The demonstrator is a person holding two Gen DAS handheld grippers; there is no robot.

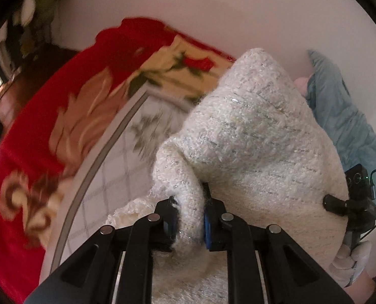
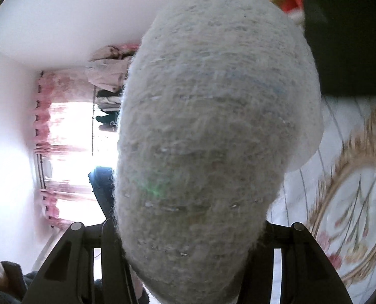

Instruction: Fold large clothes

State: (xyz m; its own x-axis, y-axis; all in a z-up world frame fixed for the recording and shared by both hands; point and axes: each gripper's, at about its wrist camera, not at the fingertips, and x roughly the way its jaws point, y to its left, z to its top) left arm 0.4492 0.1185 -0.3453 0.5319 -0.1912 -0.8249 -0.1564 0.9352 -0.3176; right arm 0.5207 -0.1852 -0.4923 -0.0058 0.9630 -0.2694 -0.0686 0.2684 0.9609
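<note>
A white fuzzy knit sweater (image 1: 258, 136) with silver threads is lifted in the air. My left gripper (image 1: 190, 217) is shut on a bunched fold of it, between the blue pads. The same sweater fills the right wrist view (image 2: 213, 126), draped over my right gripper (image 2: 188, 240), whose fingertips are hidden under the knit. The right gripper also shows at the right edge of the left wrist view (image 1: 352, 202), held by a gloved hand and pressed against the sweater.
Below lies a bed with a red floral blanket (image 1: 68, 96) and a white checked sheet (image 1: 117, 167). A blue garment (image 1: 339, 111) lies by the white wall. A window with pink curtains (image 2: 56, 147) and a clothes rack (image 2: 106, 76) stand beyond.
</note>
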